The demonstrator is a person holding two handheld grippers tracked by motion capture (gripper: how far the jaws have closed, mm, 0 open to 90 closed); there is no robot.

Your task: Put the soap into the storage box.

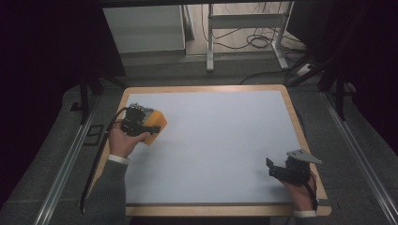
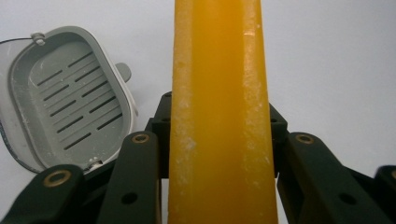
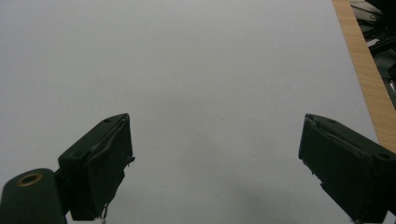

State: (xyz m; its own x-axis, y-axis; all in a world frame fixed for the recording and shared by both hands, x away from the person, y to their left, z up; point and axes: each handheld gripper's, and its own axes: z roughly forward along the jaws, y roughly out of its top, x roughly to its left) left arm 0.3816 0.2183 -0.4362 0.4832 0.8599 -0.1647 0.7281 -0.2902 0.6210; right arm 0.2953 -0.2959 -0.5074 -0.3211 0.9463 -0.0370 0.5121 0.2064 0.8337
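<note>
One hard, slippery-looking soap (image 2: 219, 112) sits pinched at its sides in the left gripper (image 1: 141, 125); right gripper (image 3: 215, 163) gapes empty.

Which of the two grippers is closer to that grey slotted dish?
The left. The left gripper, its fingers clamped on a yellow bar, sits right beside the grey dish. The right gripper rests open at the table's opposite near corner.

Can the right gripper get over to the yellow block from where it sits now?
Probably yes: the right gripper is open and holds nothing, bare table lies between, but the left gripper already clamps the yellow block.
</note>
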